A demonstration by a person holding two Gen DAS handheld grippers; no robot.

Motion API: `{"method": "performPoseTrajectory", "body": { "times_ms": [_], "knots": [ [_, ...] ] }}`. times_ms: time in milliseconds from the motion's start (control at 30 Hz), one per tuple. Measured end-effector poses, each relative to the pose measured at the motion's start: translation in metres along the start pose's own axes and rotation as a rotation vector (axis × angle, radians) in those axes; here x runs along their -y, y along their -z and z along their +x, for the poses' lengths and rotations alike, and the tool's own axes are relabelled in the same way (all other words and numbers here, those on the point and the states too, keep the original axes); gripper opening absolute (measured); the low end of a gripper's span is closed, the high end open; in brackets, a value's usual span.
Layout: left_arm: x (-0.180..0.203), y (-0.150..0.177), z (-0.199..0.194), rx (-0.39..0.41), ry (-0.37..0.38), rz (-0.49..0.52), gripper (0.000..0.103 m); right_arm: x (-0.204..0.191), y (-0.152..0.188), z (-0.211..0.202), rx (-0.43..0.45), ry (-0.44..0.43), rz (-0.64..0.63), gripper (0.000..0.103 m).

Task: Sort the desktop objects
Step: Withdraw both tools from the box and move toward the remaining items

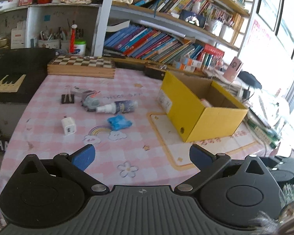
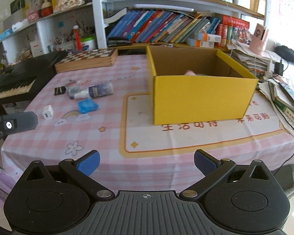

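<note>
Spread tongs (image 2: pixel 147 163) over bare tablecloth (image 2: pixel 111 143)

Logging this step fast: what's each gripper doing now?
Left gripper: open, holding nothing.
Right gripper: open, holding nothing.

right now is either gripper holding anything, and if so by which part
Nothing is held. The left gripper and the right gripper both stand open with only tablecloth between their fingers; the small items still lie loose beside the yellow box.
</note>
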State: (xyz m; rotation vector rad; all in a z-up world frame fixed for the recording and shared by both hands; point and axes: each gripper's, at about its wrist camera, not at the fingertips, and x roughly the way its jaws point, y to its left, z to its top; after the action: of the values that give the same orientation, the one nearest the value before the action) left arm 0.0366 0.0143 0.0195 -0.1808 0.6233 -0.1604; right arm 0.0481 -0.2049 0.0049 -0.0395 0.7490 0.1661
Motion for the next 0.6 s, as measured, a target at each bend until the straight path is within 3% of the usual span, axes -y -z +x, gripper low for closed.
{"method": "performPoseTrajectory", "body": {
  "times_ms": [600],
  "knots": [
    [-0.052,0.01,-0.006,0.003,-0.071,-0.052,0.103,-0.059,-0.01,0.019,0.018,-0.11,-0.103,0.103]
  ]
}}
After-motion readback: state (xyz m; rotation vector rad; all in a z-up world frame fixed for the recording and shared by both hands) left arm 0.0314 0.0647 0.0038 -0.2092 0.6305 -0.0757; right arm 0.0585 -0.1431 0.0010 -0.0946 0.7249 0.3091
